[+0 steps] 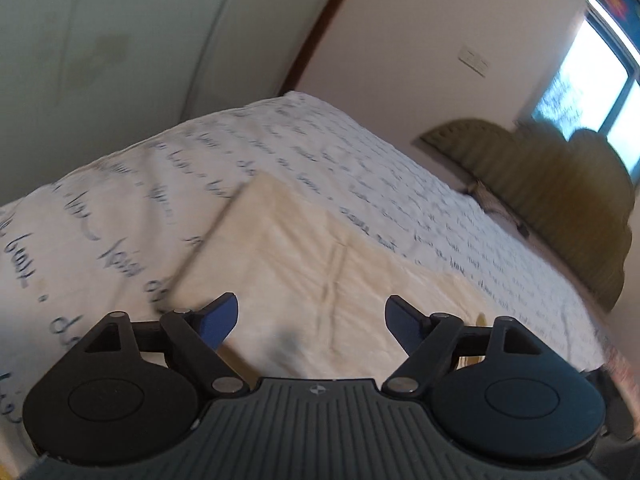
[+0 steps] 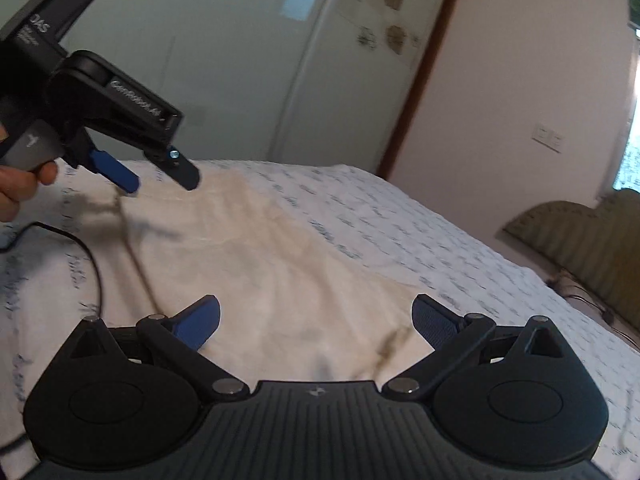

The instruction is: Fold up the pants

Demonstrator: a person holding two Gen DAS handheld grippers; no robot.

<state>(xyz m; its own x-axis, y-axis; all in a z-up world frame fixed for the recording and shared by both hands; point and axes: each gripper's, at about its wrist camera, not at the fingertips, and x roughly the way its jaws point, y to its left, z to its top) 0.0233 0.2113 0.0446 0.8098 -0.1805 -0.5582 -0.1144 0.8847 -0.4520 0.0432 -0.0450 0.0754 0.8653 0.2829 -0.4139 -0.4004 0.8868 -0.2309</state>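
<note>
The cream-coloured pants [image 1: 320,264] are lying flat on the bed's script-printed white sheet [image 1: 120,184], already doubled into a long, neat panel with a crisp folded edge running away from the cameras. Both tools are hanging above the cloth, holding nothing. The left gripper [image 1: 311,318] is standing with its blue pads spread wide over the near part of the panel, with only bare fabric showing between them; the right wrist view is catching the same tool from the side, gripped by a hand [image 2: 16,188], its fingers parted in the air above the far part of the pants [image 2: 256,264]. The right gripper [image 2: 316,318] is likewise gaping and empty over the near end of the garment.

By the look of it, one fold is finished and the person is sitting between folds, with nothing grasped. The next move probably calls for bringing both grippers down to one short end of the panel, pinching its two corners through all layers, and carrying that end over to meet the other. The layers may slide apart if only the top one is caught.

A dark cable [image 2: 94,264] is trailing across the sheet beside the pants, and an olive-green headboard [image 1: 560,200] is standing along the far side of the bed.
</note>
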